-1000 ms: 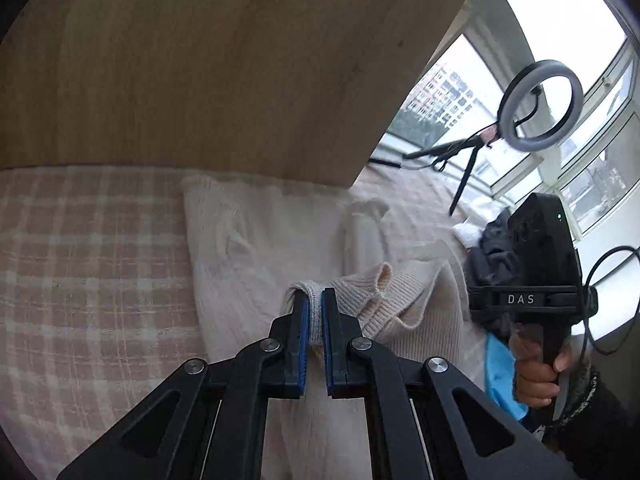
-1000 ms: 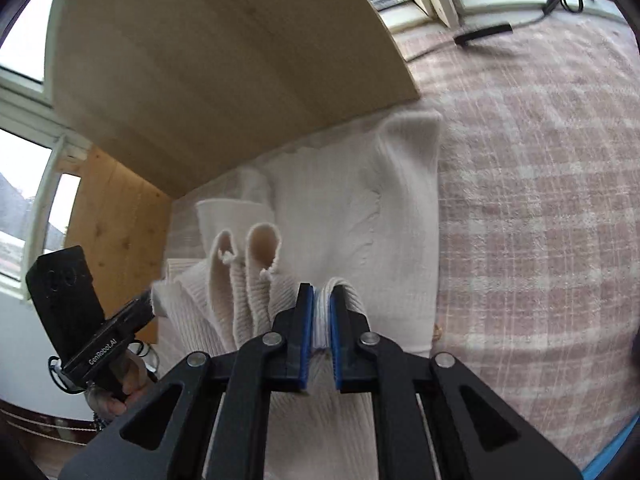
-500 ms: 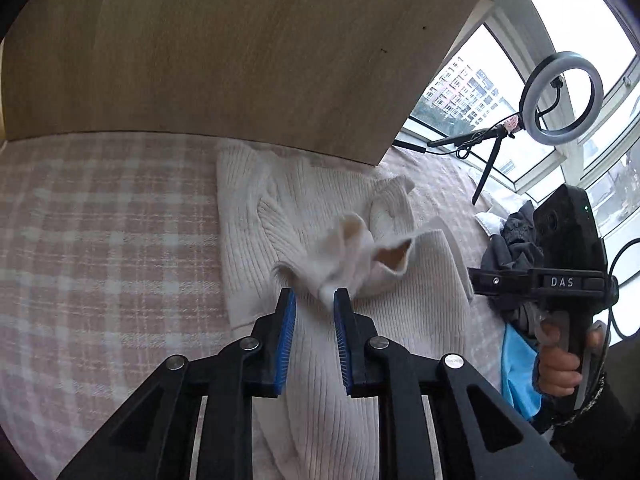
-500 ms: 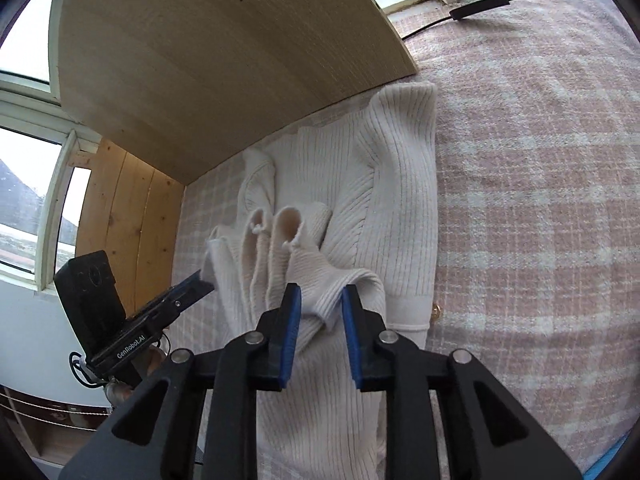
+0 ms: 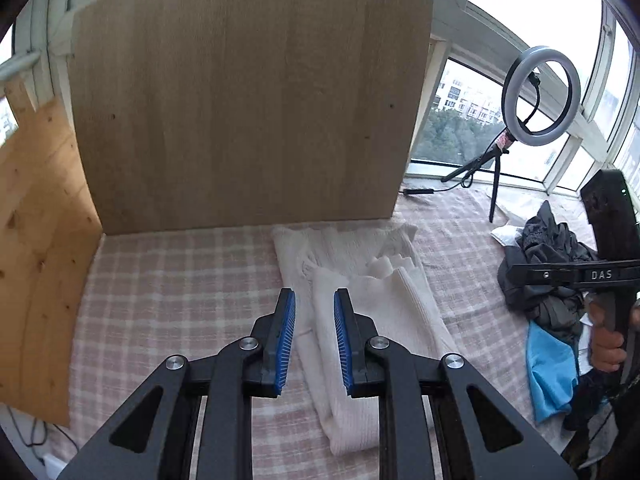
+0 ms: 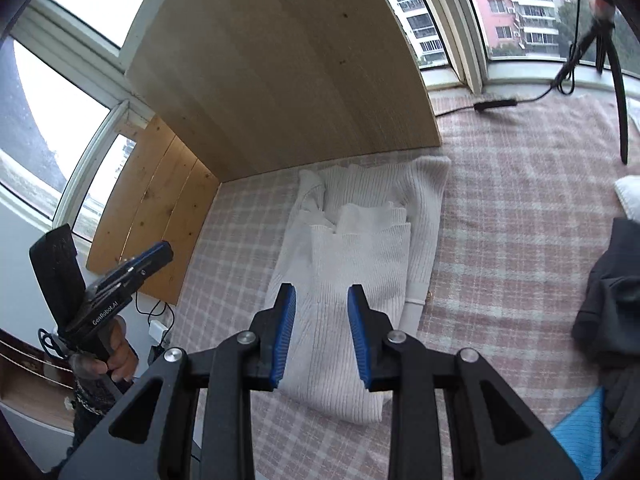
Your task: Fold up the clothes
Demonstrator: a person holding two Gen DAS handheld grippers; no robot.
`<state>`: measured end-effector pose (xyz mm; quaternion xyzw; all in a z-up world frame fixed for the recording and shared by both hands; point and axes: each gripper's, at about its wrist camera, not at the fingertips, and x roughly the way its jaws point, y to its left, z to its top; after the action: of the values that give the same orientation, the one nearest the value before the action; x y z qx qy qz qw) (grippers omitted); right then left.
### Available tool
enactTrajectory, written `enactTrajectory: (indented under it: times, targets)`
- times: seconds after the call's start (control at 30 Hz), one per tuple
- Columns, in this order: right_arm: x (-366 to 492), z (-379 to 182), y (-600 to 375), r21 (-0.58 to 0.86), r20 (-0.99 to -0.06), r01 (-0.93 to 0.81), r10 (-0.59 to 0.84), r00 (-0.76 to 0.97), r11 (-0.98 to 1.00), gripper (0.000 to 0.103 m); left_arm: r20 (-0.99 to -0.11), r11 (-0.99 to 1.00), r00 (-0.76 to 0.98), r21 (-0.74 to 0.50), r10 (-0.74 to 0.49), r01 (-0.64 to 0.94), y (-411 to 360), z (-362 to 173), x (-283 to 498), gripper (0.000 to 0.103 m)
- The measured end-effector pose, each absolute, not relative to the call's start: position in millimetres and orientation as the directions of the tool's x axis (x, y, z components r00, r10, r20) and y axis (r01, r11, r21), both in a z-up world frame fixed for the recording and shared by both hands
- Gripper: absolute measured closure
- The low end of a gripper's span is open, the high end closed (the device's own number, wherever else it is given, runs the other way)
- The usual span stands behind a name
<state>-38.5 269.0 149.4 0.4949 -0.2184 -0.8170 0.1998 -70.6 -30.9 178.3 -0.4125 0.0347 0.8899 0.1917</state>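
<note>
A cream ribbed knit sweater [image 5: 372,304] lies folded lengthwise on the pink plaid cover, its sleeves laid over the body; it also shows in the right wrist view [image 6: 360,264]. My left gripper [image 5: 315,312] is open and empty, raised above the sweater's left edge. My right gripper [image 6: 322,308] is open and empty, raised above the sweater's near half. The right gripper's body [image 5: 608,264] shows at the right of the left wrist view, and the left gripper's body [image 6: 116,280] shows at the left of the right wrist view.
A tall wooden board [image 5: 248,96] stands behind the sweater, with a lighter plank panel [image 5: 36,248] at the left. A ring light on a tripod [image 5: 538,92] stands at the back right. A pile of dark and blue clothes [image 5: 552,312] lies to the right.
Both grippers opened and let go of the sweater's sleeves, which dropped flat onto the body. Both grippers then rose and pulled back from the sweater.
</note>
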Motion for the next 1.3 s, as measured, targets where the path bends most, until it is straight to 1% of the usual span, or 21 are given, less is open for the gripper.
enactTrajectory:
  times: [0.1,0.17,0.27,0.37,0.4,0.47,0.53,0.57,0.67,0.7,0.73,0.8,0.83,0.9,0.97,1.03,1.13,1.3]
  targets:
    - [-34,172,270,0.522,-0.718,0.127,-0.515,-0.467,-0.843,0.076,-0.729,-0.931,-0.632,-0.018,0.262,-0.365,-29,199,-71,0.085]
    - [-32,187,271,0.499,-0.715,0.138,-0.497,-0.492,-0.855,0.076,-0.702,-0.931,-0.670,0.028,0.241,-0.364,-28,210,-69,0.085]
    - [-27,209,272,0.465,-0.708,0.151,-0.469,-0.528,-0.872,0.076,-0.684,-0.931,-0.688,0.034,0.243,-0.362,-33,219,-66,0.085]
    - [-18,211,275,0.462,-0.709,0.144,-0.462,-0.533,-0.875,0.076,-0.676,-0.934,-0.697,0.035,0.239,-0.355,-38,226,-60,0.085]
    - [-14,216,279,0.458,-0.704,0.143,-0.457,-0.543,-0.877,0.076,-0.670,-0.935,-0.706,0.047,0.231,-0.351,-39,230,-56,0.085]
    - [-8,228,286,0.451,-0.695,0.141,-0.446,-0.564,-0.881,0.076,-0.648,-0.939,-0.740,0.110,0.180,-0.326,-41,241,-50,0.085]
    - [-1,245,295,0.443,-0.679,0.142,-0.435,-0.591,-0.885,0.076,-0.605,-0.941,-0.791,0.203,0.098,-0.272,-43,253,-42,0.084]
    - [3,256,300,0.437,-0.668,0.145,-0.429,-0.608,-0.888,0.076,-0.574,-0.938,-0.817,0.255,0.050,-0.236,-44,260,-38,0.081]
    - [15,290,314,0.406,-0.631,0.152,-0.397,-0.667,-0.901,0.076,-0.455,-0.909,-0.885,0.403,-0.098,-0.107,-47,277,-25,0.081]
    - [20,299,317,0.388,-0.616,0.148,-0.376,-0.692,-0.910,0.076,-0.418,-0.898,-0.899,0.434,-0.132,-0.069,-49,281,-22,0.080]
    - [24,308,320,0.370,-0.601,0.144,-0.355,-0.716,-0.918,0.075,-0.399,-0.894,-0.905,0.445,-0.147,-0.052,-52,284,-20,0.080]
    - [32,326,326,0.334,-0.566,0.134,-0.312,-0.763,-0.933,0.069,-0.392,-0.899,-0.909,0.435,-0.141,-0.047,-57,291,-18,0.080]
    - [35,335,329,0.316,-0.548,0.127,-0.291,-0.784,-0.940,0.065,-0.385,-0.901,-0.912,0.433,-0.144,-0.040,-59,293,-18,0.080]
    - [38,342,331,0.284,-0.524,0.112,-0.252,-0.814,-0.952,0.064,-0.372,-0.903,-0.916,0.428,-0.148,-0.028,-63,295,-17,0.080]
    - [39,335,328,0.293,-0.524,0.112,-0.257,-0.812,-0.950,0.064,-0.387,-0.910,-0.912,0.412,-0.135,-0.040,-67,293,-14,0.080]
    - [39,311,314,0.327,-0.558,0.141,-0.311,-0.769,-0.935,0.064,-0.401,-0.915,-0.906,0.402,-0.133,-0.043,-71,287,-7,0.080]
    - [49,268,271,0.267,-0.616,0.198,-0.325,-0.718,-0.943,0.064,-0.417,-0.917,-0.897,0.397,-0.147,-0.034,-79,274,12,0.080]
    - [55,204,197,0.219,-0.677,0.361,-0.407,-0.613,-0.907,0.064,-0.475,-0.908,-0.842,0.418,-0.255,0.039,-104,237,43,0.080]
